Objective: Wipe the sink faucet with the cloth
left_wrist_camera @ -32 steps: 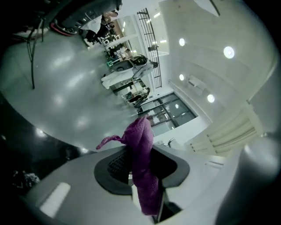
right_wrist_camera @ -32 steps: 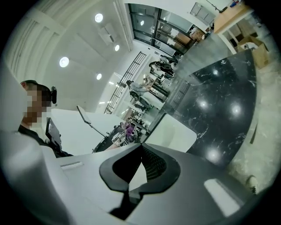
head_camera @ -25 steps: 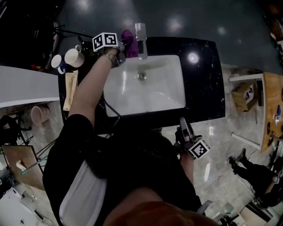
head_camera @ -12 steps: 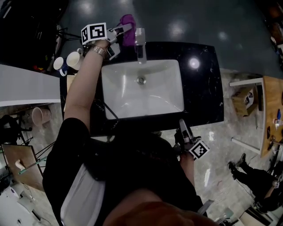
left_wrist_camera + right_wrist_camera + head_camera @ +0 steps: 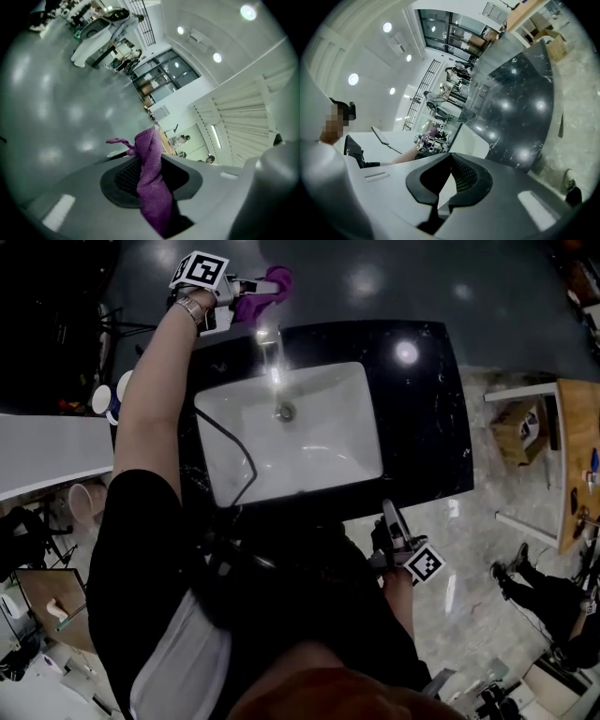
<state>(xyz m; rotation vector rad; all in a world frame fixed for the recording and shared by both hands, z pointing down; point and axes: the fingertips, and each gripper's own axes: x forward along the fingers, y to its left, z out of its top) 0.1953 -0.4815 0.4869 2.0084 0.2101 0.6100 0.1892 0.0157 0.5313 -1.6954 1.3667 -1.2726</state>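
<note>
My left tool [image 5: 251,287] is clamped on the cloth [image 5: 266,296], with the jaws a little apart because the fabric fills the gap between the pads. The cloth is bright purple with a fine looped pile. It is bunched into one thick fold that runs up through the jaws and out past their tips. In the left gripper view a thin twisted corner [image 5: 117,141] pokes out to the left of the fold. From the head view, the cloth hangs beyond the far edge of the bench [image 5: 427,427], just to the far left of the faucet [image 5: 279,351] and apart from it. The faucet itself shows only as a bright, smeared streak over the far rim of the sink [image 5: 220,460].

My right tool [image 5: 388,512] sits at the near right, just off the near edge of the bench. Its jaws are pressed together with nothing between them.

The bench is black, glossy stone flecked with pale veins and carries a ceiling-light glare. The sink is a white rectangular basin set into it, and a dark cable [image 5: 242,460] trails across the basin's left side. Two mugs [image 5: 105,397] stand off the bench's left end. Beyond the far edge is a shiny grey floor [image 5: 394,287], and to the right the floor is pale marble. At the far right there is a wooden table [image 5: 577,465] with a cardboard box [image 5: 520,442] beside it, and a person [image 5: 544,610] stands on the marble.
</note>
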